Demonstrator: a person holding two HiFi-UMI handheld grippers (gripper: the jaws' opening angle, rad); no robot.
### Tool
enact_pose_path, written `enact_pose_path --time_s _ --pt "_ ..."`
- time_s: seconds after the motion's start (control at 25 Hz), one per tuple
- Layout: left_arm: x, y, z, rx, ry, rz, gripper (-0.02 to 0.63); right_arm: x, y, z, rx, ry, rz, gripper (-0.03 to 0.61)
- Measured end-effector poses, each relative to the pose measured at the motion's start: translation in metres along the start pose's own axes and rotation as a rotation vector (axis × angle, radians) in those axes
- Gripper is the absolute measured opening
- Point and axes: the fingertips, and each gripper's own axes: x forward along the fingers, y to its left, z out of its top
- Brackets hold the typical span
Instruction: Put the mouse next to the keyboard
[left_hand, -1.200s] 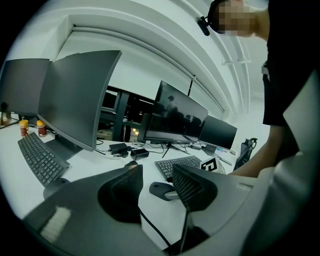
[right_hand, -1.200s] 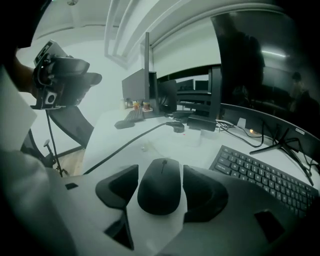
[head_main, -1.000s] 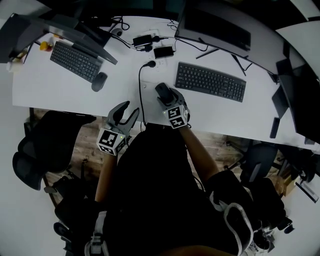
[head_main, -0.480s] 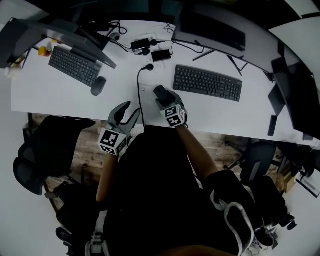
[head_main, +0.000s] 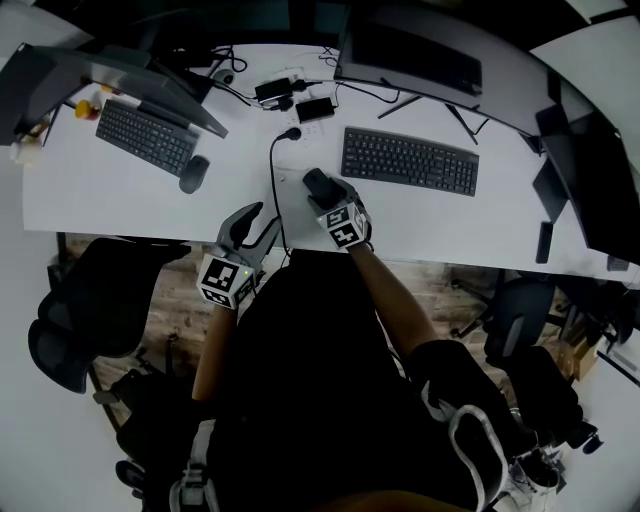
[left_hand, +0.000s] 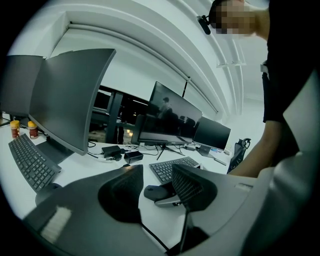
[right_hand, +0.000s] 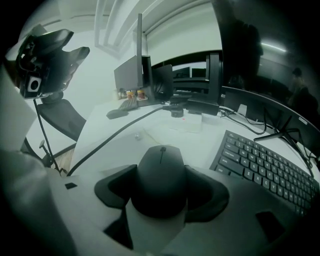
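Observation:
My right gripper (head_main: 322, 192) is shut on a black mouse (head_main: 317, 184), its pads pressing the mouse's two sides (right_hand: 160, 180). The mouse is low at the white desk (head_main: 120, 195), left of the black keyboard (head_main: 410, 160) and slightly nearer to me. I cannot tell whether it rests on the surface. In the right gripper view the keyboard (right_hand: 265, 165) lies just to the right of the mouse. My left gripper (head_main: 252, 222) hangs open and empty at the desk's near edge. In the left gripper view the mouse (left_hand: 154, 191) shows beyond those open jaws.
A black cable (head_main: 272, 190) runs down the desk just left of the mouse. A second keyboard (head_main: 148, 135) and a second mouse (head_main: 193, 173) lie at the left. Monitors (head_main: 410, 55) stand along the back, adapters (head_main: 283, 88) between them. An office chair (head_main: 100, 300) stands below left.
The head view has drifted slightly. My right gripper keeps the mouse at about the same spot by the keyboard's left end. The left gripper stays open and still.

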Motion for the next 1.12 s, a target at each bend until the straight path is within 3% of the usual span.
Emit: enact_pose_path --time_s 0.72,1.12 --pt "-0.002 -0.004 0.010 0.023 -0.037 -0.040 0.161 -0.054 0.003 0.019 -0.038 -0.080 -0.047 0.296" --pt "0.026 -0.022 0.031 0.064 -0.058 -0.119 0.160 -0.106 -0.029 0.032 0.023 -0.173 -0.128 0.296"
